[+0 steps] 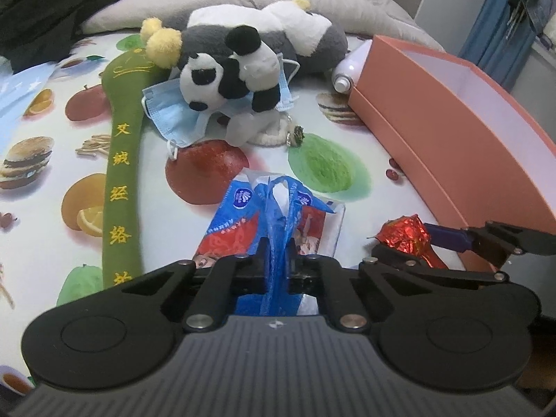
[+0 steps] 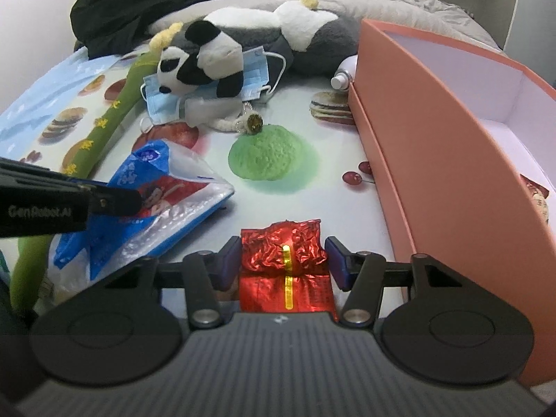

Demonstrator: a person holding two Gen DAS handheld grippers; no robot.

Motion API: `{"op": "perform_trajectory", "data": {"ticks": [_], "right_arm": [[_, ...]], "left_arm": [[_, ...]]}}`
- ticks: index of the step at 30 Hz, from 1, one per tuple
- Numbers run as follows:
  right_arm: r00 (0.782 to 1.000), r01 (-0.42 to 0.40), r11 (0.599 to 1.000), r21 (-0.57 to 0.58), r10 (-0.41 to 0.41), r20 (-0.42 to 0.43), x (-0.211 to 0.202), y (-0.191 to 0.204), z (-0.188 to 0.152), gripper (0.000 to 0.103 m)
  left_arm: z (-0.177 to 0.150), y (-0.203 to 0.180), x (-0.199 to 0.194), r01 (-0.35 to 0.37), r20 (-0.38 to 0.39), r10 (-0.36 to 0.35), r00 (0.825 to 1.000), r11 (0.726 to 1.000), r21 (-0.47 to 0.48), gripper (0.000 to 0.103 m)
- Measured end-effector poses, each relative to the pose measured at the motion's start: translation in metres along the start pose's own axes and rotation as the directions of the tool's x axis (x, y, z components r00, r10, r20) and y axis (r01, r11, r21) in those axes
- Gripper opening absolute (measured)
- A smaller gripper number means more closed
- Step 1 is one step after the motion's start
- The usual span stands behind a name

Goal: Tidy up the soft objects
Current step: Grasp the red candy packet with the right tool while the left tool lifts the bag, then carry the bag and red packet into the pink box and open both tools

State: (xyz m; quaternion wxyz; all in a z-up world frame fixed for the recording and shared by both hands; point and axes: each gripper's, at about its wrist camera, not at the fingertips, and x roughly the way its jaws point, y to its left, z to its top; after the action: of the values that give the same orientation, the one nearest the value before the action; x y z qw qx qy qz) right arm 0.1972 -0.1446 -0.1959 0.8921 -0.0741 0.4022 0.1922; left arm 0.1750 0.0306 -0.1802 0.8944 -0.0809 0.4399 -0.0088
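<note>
Your left gripper [image 1: 277, 260] is pinched shut on the crinkly blue-and-red plastic tissue pack [image 1: 269, 219], which lies on the fruit-print tablecloth [image 1: 69, 111] just ahead at twelve o'clock. It looks light, limp and slippery, so grip a thick fold rather than a loose edge.

Your right gripper [image 2: 283, 260] stands half open around the crumpled red foil packet [image 2: 285, 250], pads not yet pressing. The foil should crush easily; hold its middle.

The open salmon-pink cardboard box [image 2: 434, 146] sits at two o'clock.

Even, soft indoor light; faint shadows. Glare on red foil [image 2: 283, 253]. Fisheye bending at edges; slight softness throughout.
</note>
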Motion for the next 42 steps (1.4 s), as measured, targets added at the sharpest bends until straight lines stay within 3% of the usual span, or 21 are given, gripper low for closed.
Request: {"op": "perform_trajectory", "data": {"ticks": [9, 18, 25, 34, 39, 42], "right_arm": [[0.999, -0.019, 0.999, 0.038, 0.017, 0.044, -0.033, -0.004, 0.015, 0.056], [0.991, -0.049, 0.996, 0.072, 0.040, 0.125, -0.072, -0.011, 0.040, 0.056], [0.972, -0.040, 0.995, 0.094, 0.017, 0.233, -0.110, -0.022, 0.062, 0.056], [0.932, 0.025, 0.993, 0.113, -0.064, 0.356, -0.153, -0.052, 0.091, 0.056], [0.917, 0.082, 0.987, 0.136, -0.128, 0.378, -0.162, -0.083, 0.101, 0.056], [0.911, 0.133, 0.974, 0.181, -0.192, 0.366, -0.161, -0.115, 0.105, 0.056]], "left_arm": [[0.013, -0.002, -0.028, 0.018, 0.042, -0.016, 0.999, 0.999, -0.051, 0.008], [0.042, -0.018, -0.063, 0.041, 0.113, -0.037, 0.993, 0.999, -0.036, 0.008], [0.073, -0.033, -0.090, 0.088, 0.189, -0.079, 0.979, 0.995, -0.040, 0.008], [0.108, -0.074, -0.107, 0.146, 0.269, -0.145, 0.952, 0.989, 0.019, 0.008], [0.126, -0.108, -0.091, 0.147, 0.279, -0.161, 0.947, 0.987, 0.068, 0.008], [0.141, -0.132, -0.078, 0.202, 0.258, -0.217, 0.941, 0.976, 0.083, 0.008]]}}
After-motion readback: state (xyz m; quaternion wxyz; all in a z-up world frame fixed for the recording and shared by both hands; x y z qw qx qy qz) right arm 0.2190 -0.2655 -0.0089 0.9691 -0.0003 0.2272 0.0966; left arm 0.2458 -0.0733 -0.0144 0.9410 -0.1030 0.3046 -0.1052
